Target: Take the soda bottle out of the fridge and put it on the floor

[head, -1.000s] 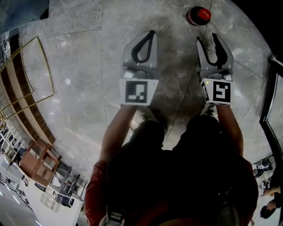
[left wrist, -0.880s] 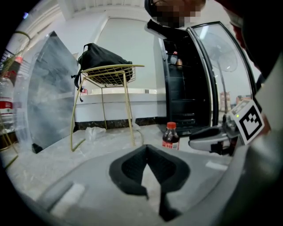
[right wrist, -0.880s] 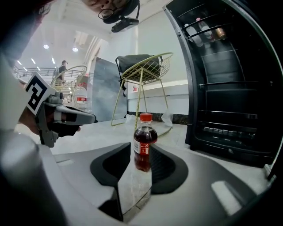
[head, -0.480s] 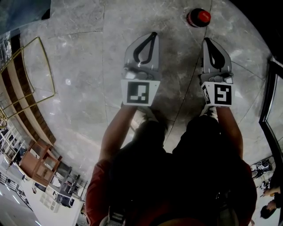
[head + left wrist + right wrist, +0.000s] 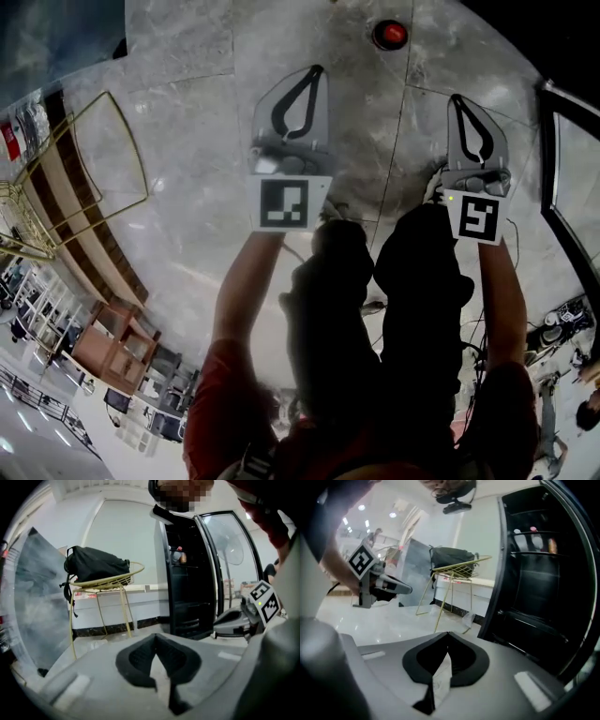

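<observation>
1. Both claws have come up off the floor (image 5: 178,103) since the earlier frames. The right claw (image 5: 457,97), spread a second ago, now has its jaws pressed together on nothing.
2. My left claw (image 5: 318,69) is pressed together too, with nothing between its pads.
3. The soda bottle (image 5: 389,35) stands red cap up on the floor at 12 o'clock. It is well apart from both claws and looks smaller in the head view than before.
4. The fridge (image 5: 190,573) stands with its door open, at about 1 o'clock in the left gripper view.
5. I judge the task as good as done: the bottle is out, set down and released. Only the open door might be left, though the task does not ask for it.
6. Count: one soda bottle on the floor, two claws, one fridge. One wire chair (image 5: 110,581) carries one black bag (image 5: 96,564) at 10 o'clock. Three small items (image 5: 533,530) sit on a fridge shelf, too small to name.
</observation>
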A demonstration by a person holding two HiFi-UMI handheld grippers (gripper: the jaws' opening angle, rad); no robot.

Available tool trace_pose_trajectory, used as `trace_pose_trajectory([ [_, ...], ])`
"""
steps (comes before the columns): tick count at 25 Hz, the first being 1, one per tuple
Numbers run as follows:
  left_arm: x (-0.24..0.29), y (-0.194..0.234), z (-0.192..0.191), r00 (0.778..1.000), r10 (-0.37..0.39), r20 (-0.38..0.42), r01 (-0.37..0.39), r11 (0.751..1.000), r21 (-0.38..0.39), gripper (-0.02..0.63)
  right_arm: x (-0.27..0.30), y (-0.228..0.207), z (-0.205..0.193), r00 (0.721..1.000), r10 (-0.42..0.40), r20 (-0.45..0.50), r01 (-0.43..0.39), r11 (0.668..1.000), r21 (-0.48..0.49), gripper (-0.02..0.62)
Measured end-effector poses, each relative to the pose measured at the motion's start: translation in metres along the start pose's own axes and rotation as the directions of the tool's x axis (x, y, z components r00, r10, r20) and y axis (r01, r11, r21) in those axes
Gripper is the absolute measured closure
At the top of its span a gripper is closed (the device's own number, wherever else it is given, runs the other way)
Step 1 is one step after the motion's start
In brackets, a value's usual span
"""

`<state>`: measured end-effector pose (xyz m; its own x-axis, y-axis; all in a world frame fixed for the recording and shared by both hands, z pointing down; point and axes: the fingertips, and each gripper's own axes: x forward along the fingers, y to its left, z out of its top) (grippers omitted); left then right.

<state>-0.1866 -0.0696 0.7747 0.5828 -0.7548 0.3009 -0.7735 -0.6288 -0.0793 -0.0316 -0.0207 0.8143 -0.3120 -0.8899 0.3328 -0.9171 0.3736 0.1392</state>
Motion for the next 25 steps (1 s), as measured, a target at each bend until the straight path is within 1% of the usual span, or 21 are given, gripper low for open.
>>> trace_pose_trajectory([
  [2, -0.006, -0.006, 0.038, 1.0, -0.025, -0.005, 0.025, 1.0, 0.01, 0.606, -0.026, -0.016, 0.013, 0.998, -0.02, -0.055, 0.023, 0.998, 0.051, 0.595],
  [4, -0.012, -0.013, 0.075, 0.999, -0.045, -0.006, 0.045, 0.999, 0.01, 0.606, -0.047, -0.035, 0.036, 0.994, -0.064, -0.09, 0.071, 0.995, 0.076, 0.595],
  [8, -0.026, -0.028, 0.159, 0.997, -0.069, 0.016, 0.069, 0.998, -0.003, 0.606, -0.086, -0.073, 0.108, 0.987, -0.132, -0.089, 0.142, 0.983, 0.112, 0.595],
  [11, -0.041, -0.038, 0.229, 0.995, -0.094, 0.025, 0.094, 0.995, -0.011, 0.606, -0.121, -0.096, 0.179, 0.978, -0.194, -0.073, 0.204, 0.966, 0.158, 0.595],
  [14, -0.058, -0.048, 0.314, 0.994, -0.1, 0.049, 0.101, 0.995, -0.023, 0.606, -0.161, -0.125, 0.262, 0.965, -0.256, -0.05, 0.26, 0.938, 0.228, 0.595],
  [17, -0.081, -0.058, 0.4, 0.993, -0.099, 0.061, 0.102, 0.994, -0.048, 0.606, -0.204, -0.146, 0.342, 0.954, -0.296, -0.044, 0.294, 0.899, 0.324, 0.595],
  [19, -0.098, -0.064, 0.456, 0.992, -0.105, 0.066, 0.109, 0.993, -0.056, 0.606, -0.233, -0.156, 0.397, 0.948, -0.317, -0.025, 0.304, 0.881, 0.362, 0.595],
  [22, -0.131, -0.079, 0.531, 0.991, -0.116, 0.064, 0.12, 0.991, -0.066, 0.606, -0.283, -0.162, 0.474, 0.945, -0.327, -0.003, 0.304, 0.873, 0.381, 0.595],
  [24, -0.148, -0.088, 0.572, 0.991, -0.125, 0.053, 0.128, 0.99, -0.055, 0.606, -0.312, -0.167, 0.515, 0.946, -0.323, 0.011, 0.295, 0.879, 0.374, 0.595],
  [25, -0.152, -0.093, 0.594, 0.989, -0.133, 0.061, 0.136, 0.99, -0.041, 0.606, -0.324, -0.173, 0.534, 0.945, -0.326, 0.022, 0.296, 0.883, 0.363, 0.595],
])
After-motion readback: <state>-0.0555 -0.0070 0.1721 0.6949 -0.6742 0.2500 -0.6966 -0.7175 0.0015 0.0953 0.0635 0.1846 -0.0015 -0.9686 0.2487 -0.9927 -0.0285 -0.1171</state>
